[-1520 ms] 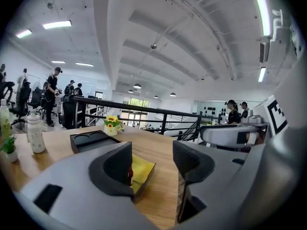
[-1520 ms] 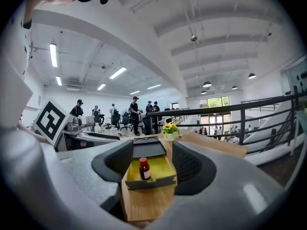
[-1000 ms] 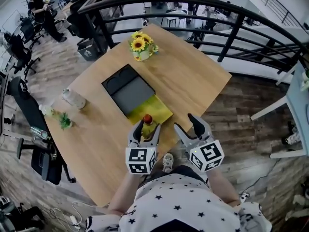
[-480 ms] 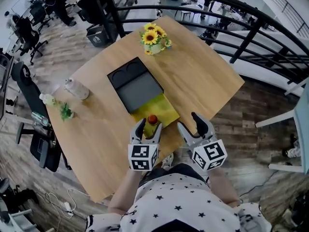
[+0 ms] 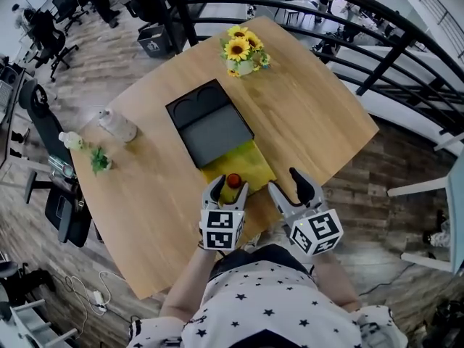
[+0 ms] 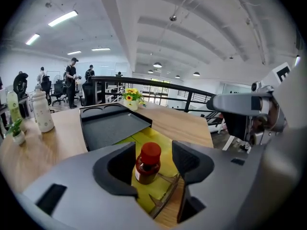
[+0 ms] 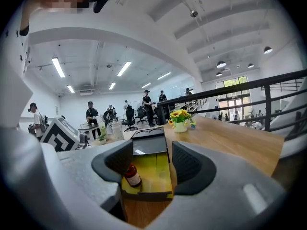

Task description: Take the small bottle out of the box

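Observation:
A small brown bottle with a red cap (image 5: 233,182) (image 6: 147,163) stands upright in the yellow-lined box (image 5: 246,164), near its front end. The box's black lid (image 5: 210,125) lies open behind it. My left gripper (image 5: 229,190) (image 6: 151,163) is open, with the bottle between its jaws and a gap on each side. My right gripper (image 5: 286,183) (image 7: 152,164) is open and empty just right of the box's front corner. In the right gripper view the bottle (image 7: 133,175) shows by the left jaw, inside the box (image 7: 152,175).
A sunflower vase (image 5: 243,52) stands at the table's far side. A white bottle (image 5: 117,126) and a small plant (image 5: 98,162) sit at the left edge. The table's near edge (image 5: 255,227) lies right under both grippers. A black railing (image 5: 341,13) runs behind.
My left gripper has edged forward, so the bottle now sits between its jaws instead of just ahead of them. The right gripper has held its place.

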`<move>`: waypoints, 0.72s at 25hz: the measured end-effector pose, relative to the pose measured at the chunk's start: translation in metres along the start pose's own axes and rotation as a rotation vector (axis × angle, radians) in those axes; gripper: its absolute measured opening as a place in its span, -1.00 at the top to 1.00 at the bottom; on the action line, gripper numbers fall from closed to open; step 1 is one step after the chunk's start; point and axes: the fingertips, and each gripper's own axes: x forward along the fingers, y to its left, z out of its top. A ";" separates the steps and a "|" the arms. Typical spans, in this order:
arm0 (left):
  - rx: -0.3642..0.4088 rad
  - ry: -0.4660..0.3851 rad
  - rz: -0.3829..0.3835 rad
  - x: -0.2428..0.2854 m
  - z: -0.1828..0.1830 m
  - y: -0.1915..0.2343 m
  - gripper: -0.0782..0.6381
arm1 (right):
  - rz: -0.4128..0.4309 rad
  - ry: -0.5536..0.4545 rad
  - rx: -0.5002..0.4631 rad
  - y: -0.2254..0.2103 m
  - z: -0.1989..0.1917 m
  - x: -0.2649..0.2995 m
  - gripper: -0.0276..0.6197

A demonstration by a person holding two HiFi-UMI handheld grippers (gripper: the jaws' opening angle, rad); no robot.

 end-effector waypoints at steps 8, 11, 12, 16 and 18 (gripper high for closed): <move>0.032 0.041 0.028 0.013 -0.008 0.001 0.22 | -0.002 0.015 0.023 -0.009 -0.006 0.004 0.18; 0.036 0.045 0.038 0.015 -0.008 0.003 0.27 | -0.003 0.026 0.026 -0.012 -0.008 0.005 0.18; 0.039 0.048 0.040 0.014 -0.009 0.004 0.27 | -0.004 0.029 0.026 -0.013 -0.008 0.005 0.18; 0.053 0.052 0.060 0.014 -0.010 0.007 0.37 | -0.006 0.032 0.029 -0.012 -0.006 0.006 0.18; 0.056 0.048 0.064 0.015 -0.010 0.009 0.38 | -0.006 0.030 0.026 -0.009 -0.004 0.007 0.18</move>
